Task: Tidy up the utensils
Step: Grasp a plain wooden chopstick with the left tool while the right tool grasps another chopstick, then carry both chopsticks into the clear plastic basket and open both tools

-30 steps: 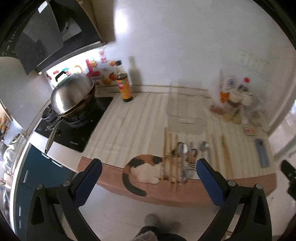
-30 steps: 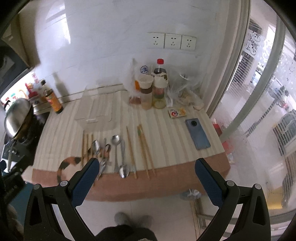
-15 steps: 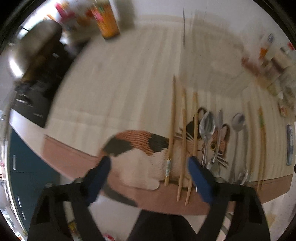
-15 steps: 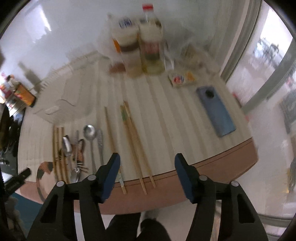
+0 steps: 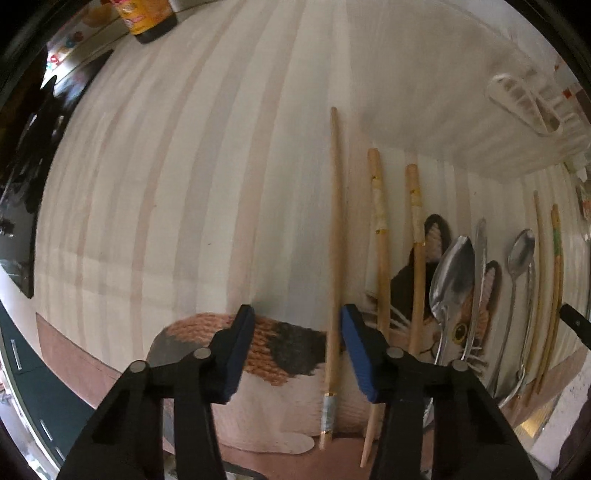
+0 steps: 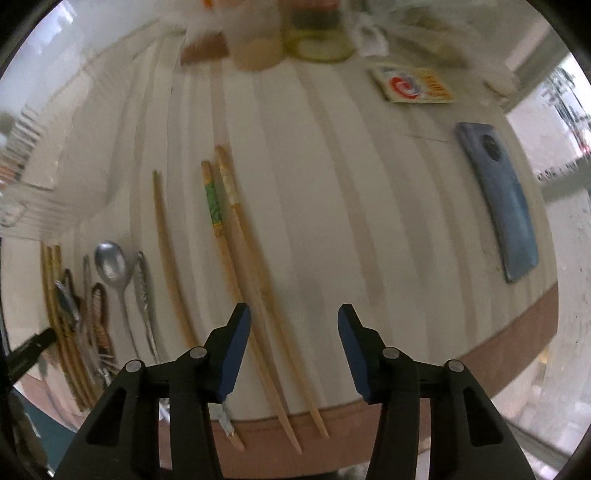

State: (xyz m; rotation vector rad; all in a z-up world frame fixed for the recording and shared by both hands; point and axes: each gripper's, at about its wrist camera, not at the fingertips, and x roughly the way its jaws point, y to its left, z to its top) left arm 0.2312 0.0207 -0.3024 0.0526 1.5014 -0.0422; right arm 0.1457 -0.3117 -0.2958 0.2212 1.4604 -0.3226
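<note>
Wooden chopsticks and metal spoons lie side by side on a striped mat. In the left wrist view my left gripper (image 5: 297,328) is open, low over the mat's front edge, with the leftmost chopstick (image 5: 334,240) between its jaws near the right finger. Two more chopsticks (image 5: 382,236) and spoons (image 5: 448,273) lie to its right. In the right wrist view my right gripper (image 6: 293,328) is open over the rightmost pair of chopsticks (image 6: 240,254), which run under its left finger. A single chopstick (image 6: 168,254) and spoons (image 6: 112,266) lie further left.
A cat picture (image 5: 280,350) is on the mat's front left. A sauce bottle (image 5: 147,18) stands at the back left and a clear tray (image 5: 524,99) at the back right. A blue phone (image 6: 498,199), a small packet (image 6: 413,83) and jars (image 6: 258,51) lie to the right.
Both grippers have dropped from high above the floor close down to the mat's front edge. Their jaws have narrowed from wide open to a smaller gap.
</note>
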